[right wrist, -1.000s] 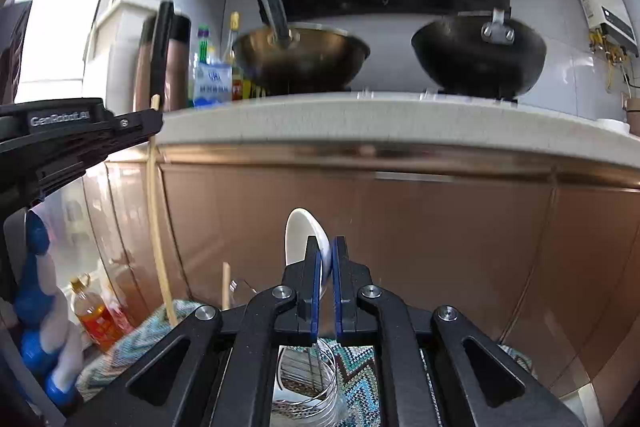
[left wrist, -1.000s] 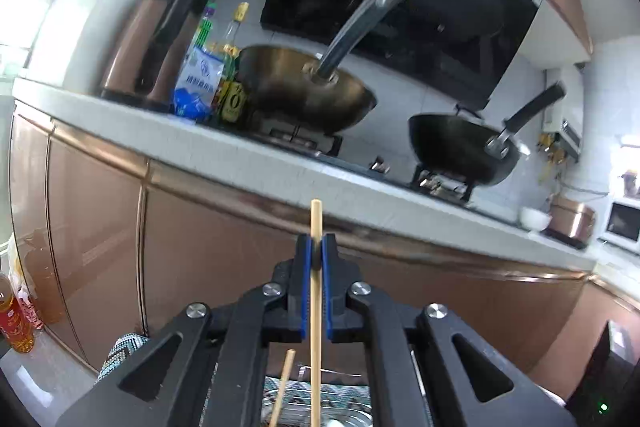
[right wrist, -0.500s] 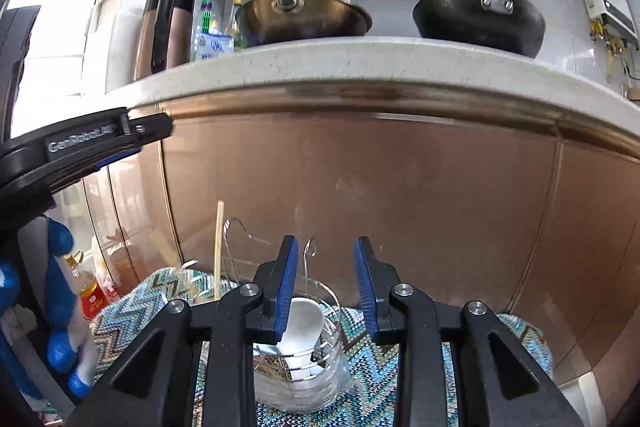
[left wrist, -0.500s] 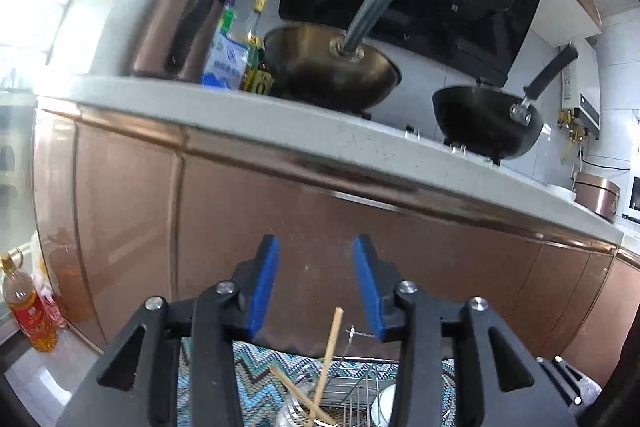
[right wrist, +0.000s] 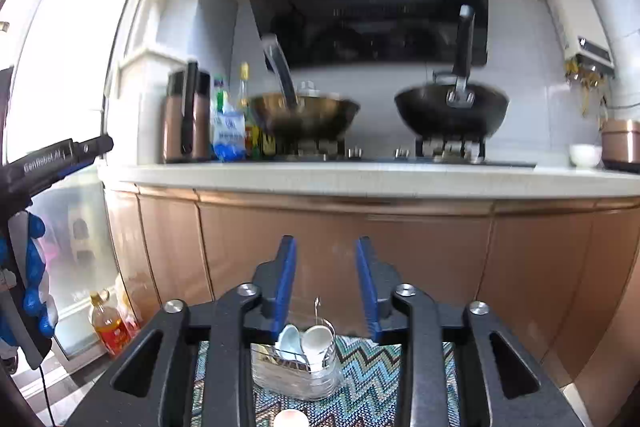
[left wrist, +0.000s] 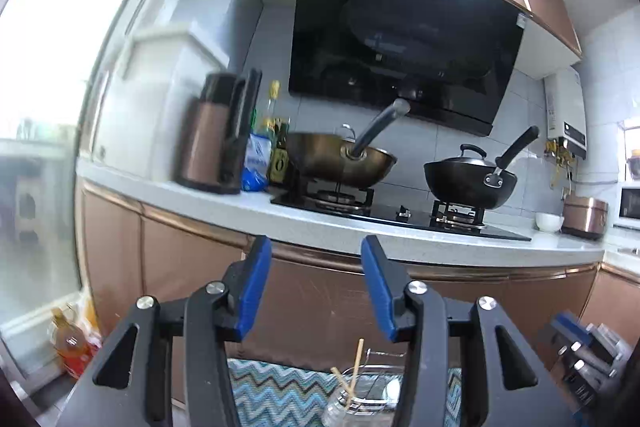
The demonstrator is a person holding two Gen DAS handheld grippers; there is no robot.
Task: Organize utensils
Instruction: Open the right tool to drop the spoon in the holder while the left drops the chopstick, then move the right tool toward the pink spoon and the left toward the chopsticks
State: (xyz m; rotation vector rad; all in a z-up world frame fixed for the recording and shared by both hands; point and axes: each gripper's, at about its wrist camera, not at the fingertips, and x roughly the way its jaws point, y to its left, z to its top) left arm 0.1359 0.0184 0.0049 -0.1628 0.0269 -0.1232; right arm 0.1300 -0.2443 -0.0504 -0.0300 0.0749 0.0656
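Both grippers are now lifting away, emptied since a second ago: the left gripper [left wrist: 316, 291] and right gripper [right wrist: 326, 285] are gaping wide, holding nothing. Wooden chopsticks [left wrist: 354, 373] and white ceramic spoons [right wrist: 306, 341] are standing in the clear ribbed holder [right wrist: 296, 375] at bottom centre. Next probably calls for finding another utensil.

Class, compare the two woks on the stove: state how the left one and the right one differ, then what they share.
The left wok is brassy gold; the right wok is black. The left wok shows no lid, while the right wok carries a black lid with a knob. The left wok's handle is grey metal; the right wok's is black. Both sit on burners of the stove, handles angled up.
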